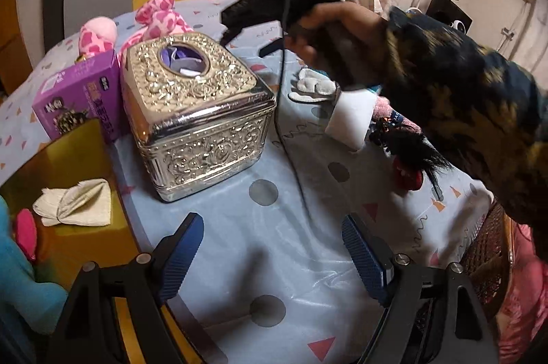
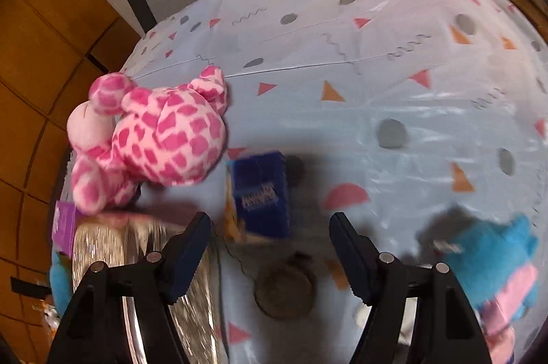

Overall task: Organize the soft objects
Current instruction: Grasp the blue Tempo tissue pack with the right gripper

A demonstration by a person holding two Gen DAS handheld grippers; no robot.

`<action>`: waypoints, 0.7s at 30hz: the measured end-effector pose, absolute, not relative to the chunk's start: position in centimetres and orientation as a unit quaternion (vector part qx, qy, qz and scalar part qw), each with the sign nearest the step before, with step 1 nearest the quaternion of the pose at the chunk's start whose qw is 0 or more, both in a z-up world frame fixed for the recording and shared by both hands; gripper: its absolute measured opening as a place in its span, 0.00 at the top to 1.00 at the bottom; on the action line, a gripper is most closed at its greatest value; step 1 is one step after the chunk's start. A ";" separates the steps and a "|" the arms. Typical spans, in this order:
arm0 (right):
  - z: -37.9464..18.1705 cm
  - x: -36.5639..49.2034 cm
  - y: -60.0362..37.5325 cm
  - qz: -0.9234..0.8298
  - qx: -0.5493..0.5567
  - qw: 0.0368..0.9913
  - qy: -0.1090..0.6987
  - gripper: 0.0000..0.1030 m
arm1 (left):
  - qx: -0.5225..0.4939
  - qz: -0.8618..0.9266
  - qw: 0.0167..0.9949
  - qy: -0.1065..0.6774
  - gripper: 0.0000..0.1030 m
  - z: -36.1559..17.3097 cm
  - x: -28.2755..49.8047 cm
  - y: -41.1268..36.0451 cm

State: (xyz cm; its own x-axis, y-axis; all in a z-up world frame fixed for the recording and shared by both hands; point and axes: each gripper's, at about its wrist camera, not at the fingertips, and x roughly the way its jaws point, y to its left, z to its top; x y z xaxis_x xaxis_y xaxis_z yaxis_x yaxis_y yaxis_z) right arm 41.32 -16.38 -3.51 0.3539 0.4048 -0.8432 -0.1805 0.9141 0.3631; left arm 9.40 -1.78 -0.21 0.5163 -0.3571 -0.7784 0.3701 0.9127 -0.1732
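- Left wrist view: the left gripper (image 1: 272, 256) hangs above the patterned tablecloth (image 1: 274, 227) with its blue-padded fingers (image 1: 181, 247) spread wide and nothing between them.
- Ahead on the left stands an ornate silver tissue box (image 1: 197, 117), with a purple carton (image 1: 78, 96) touching its left side.
- Behind those two lies the pink spotted plush (image 1: 157, 17), near the far edge of the table.
- A white folded cloth (image 1: 77, 201) rests on a yellow surface at the lower left, beside a blue plush (image 1: 17, 278) at the frame's edge.
- The person's right hand (image 1: 328, 35) holds the right gripper (image 1: 263, 7) raised over the table; its fingers are too dark and blurred here to judge. A black cable (image 1: 279, 110) hangs from it.
- White soft pieces (image 1: 315, 86) and a black-haired item with red (image 1: 407, 155) lie under the sleeved arm.
- Right wrist view: the right gripper (image 2: 270, 251) is released, fingers well apart and empty, above the tablecloth.
- The pink spotted plush (image 2: 154, 134) lies to the upper left, near the silver box's blurred top (image 2: 102, 240).
- A dark blue packet (image 2: 260, 192) lies just ahead between the fingers' line, and a blue-and-pink plush (image 2: 496, 264) sits at the right.
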 end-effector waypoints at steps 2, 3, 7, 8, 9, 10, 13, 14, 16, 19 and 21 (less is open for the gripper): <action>-4.1 42.6 -15.5 0.177 0.104 0.809 0.550 0.29 | 0.002 -0.214 0.867 0.449 0.19 -0.5 9.7 -1.6; -4.3 43.2 -15.1 0.181 0.107 0.804 0.556 0.29 | -0.001 -0.214 0.866 0.451 0.19 -0.7 9.8 -1.5; -5.4 45.0 -13.9 0.181 0.102 0.788 0.580 0.29 | -0.013 -0.211 0.862 0.461 0.19 -1.3 10.3 -1.2; -5.9 45.3 -13.7 0.180 0.099 0.781 0.589 0.29 | -0.016 -0.210 0.861 0.464 0.19 -1.4 10.4 -1.1; -6.3 45.7 -13.6 0.177 0.104 0.774 0.599 0.29 | -0.018 -0.210 0.860 0.465 0.19 -1.6 10.5 -1.0; -6.7 46.1 -13.4 0.172 0.099 0.772 0.604 0.29 | -0.020 -0.210 0.859 0.467 0.19 -1.7 10.5 -1.0; -7.5 46.6 -13.4 0.159 0.086 0.766 0.617 0.29 | -0.025 -0.210 0.858 0.469 0.19 -1.8 10.6 -0.8; -7.3 46.6 -13.4 0.158 0.078 0.769 0.615 0.33 | -0.025 -0.210 0.858 0.469 0.19 -1.7 10.6 -0.7; -7.2 46.2 -13.4 0.144 0.041 0.773 0.616 0.50 | -0.026 -0.208 0.858 0.469 0.19 -1.7 10.7 -0.7; -7.0 44.3 -14.1 0.141 -0.012 0.777 0.614 0.50 | -0.031 -0.206 0.860 0.466 0.19 -1.5 10.7 -0.6; -6.5 42.7 -15.5 0.127 -0.025 0.785 0.606 0.51 | -0.028 -0.202 0.861 0.465 0.20 -1.4 10.8 -0.7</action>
State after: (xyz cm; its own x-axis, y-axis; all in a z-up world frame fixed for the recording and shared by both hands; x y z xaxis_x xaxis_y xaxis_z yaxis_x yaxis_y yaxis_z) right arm 42.75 -15.51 -6.54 0.2327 0.1696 -0.9576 -0.2294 0.9665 0.1154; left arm 10.76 -0.73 -1.38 0.4856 -0.3745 -0.7899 0.3224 0.9166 -0.2364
